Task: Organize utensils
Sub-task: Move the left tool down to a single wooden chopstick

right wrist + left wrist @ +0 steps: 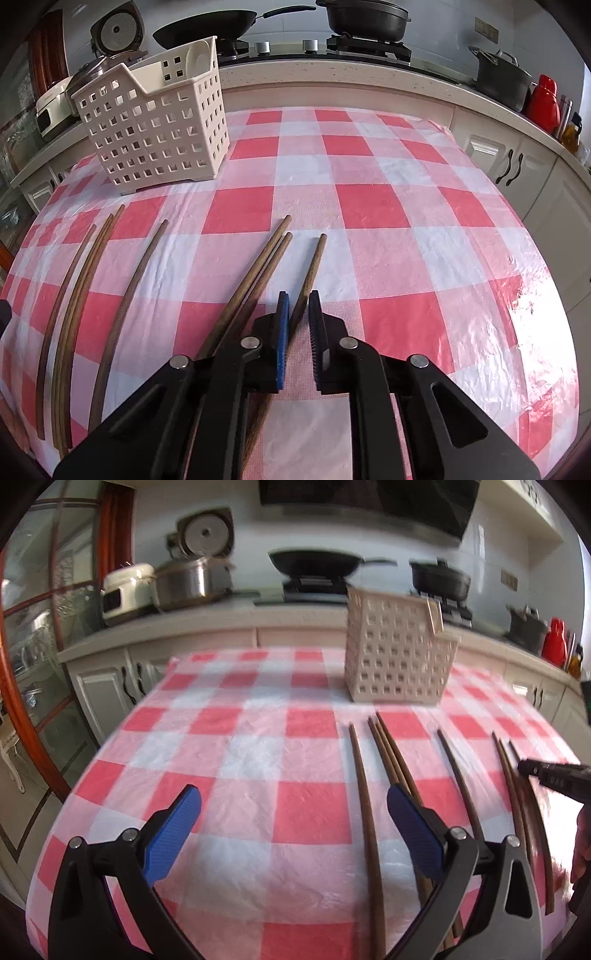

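Several brown wooden chopsticks [364, 805] lie side by side on the red-and-white checked tablecloth [258, 746]. A cream perforated utensil basket [399, 653] stands upright beyond them; it also shows in the right wrist view [155, 129]. My left gripper [291, 805] is open above the cloth, its right finger over a chopstick pair. My right gripper [298, 314] is nearly closed around the rightmost chopstick [312, 269], which runs between the fingers. The right gripper's tip shows in the left wrist view [550, 775].
A kitchen counter [332, 77] runs behind the table with a wok [207, 27], a black pot [365, 16], rice cookers [125, 590] and a red bottle [543, 103]. White cabinets [517, 166] stand close at the right.
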### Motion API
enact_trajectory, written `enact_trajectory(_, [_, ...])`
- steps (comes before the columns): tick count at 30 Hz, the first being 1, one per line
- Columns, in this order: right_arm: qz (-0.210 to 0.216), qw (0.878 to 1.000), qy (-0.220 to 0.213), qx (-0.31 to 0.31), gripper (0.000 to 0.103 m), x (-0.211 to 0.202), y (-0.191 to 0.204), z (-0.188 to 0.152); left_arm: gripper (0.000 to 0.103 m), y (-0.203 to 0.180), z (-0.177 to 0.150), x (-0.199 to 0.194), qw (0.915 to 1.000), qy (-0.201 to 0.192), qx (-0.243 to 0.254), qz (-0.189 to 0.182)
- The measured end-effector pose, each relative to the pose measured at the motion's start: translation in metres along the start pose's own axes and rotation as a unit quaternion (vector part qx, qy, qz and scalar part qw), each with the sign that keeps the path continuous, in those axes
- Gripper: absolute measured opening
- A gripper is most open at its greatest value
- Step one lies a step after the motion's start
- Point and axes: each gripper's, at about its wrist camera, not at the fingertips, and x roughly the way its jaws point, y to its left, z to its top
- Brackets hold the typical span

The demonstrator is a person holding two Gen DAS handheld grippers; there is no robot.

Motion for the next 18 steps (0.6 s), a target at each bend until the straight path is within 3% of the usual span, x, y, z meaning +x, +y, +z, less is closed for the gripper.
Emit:
enact_trajectory(2, [0.008,1.0,0.0,0.008,0.009,0.0,-0.003,0.0,0.089,-0.004,0.003,0.013,0.9993,0.034,0.003,-0.015])
enact_trajectory(4, [0.013,1.0,-0.001,0.01,0.009,0.0,-0.004,0.0,0.089,-0.006,0.006,0.024,0.9977,0.06,0.001,-0.03])
enact_trajectory(6, [0.018,1.0,-0.001,0.013,0.009,0.0,-0.006,0.0,0.089,-0.01,0.012,0.031,0.9967,0.07,0.002,-0.042])
enact_trajectory(9, [0.031,0.999,-0.001,0.024,0.009,0.001,-0.01,0.0,0.087,-0.017,0.022,0.044,0.9962,0.08,0.011,-0.033])
enact_trajectory(11, [0.038,0.999,-0.001,0.029,0.009,0.001,-0.012,0.0,0.069,-0.02,0.027,0.057,0.9952,0.093,0.013,-0.029])
enact_trajectory(14, [0.037,0.999,-0.001,0.029,0.009,0.001,-0.012,0.001,0.05,-0.026,0.035,0.077,0.9923,0.119,0.017,-0.027])
enact_trajectory(18, [0.039,0.999,-0.001,0.028,0.009,0.001,-0.012,0.0,0.05,-0.04,0.043,0.09,0.9918,0.118,0.047,-0.009])
